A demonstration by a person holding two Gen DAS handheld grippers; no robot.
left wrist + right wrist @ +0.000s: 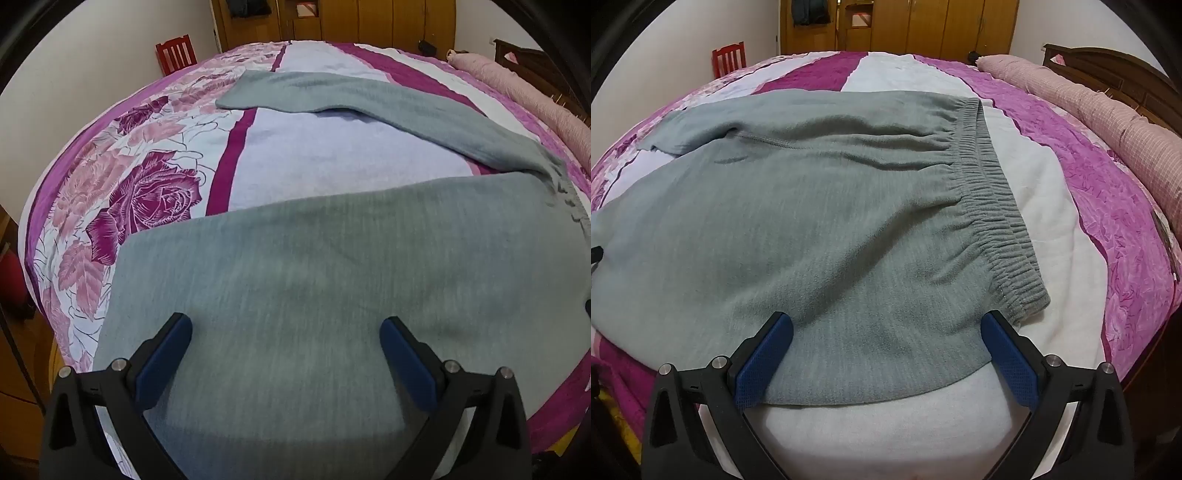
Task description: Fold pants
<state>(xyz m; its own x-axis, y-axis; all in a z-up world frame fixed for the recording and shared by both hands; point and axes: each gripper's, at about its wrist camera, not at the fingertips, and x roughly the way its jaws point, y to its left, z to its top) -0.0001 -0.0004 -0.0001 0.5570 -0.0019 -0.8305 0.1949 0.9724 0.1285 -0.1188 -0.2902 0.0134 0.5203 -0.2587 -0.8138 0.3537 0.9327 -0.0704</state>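
Grey fleece pants point(303, 266) lie spread flat on the bed, the two legs apart in a V. The near leg fills the left wrist view; the far leg point(332, 92) stretches to the upper left. My left gripper point(286, 325) is open, hovering over the near leg. In the right wrist view the pants point(812, 206) show their elastic waistband point(993, 206) at right. My right gripper point(886, 321) is open, its fingers either side of the near hip edge by the waistband corner, holding nothing.
The bed point(155, 192) has a pink and purple floral cover with white stripes point(1045, 229). A pink bolster point(1108, 122) lies by the wooden headboard point(1115, 70). A red chair point(175, 53) and wooden wardrobes point(923, 26) stand beyond the bed.
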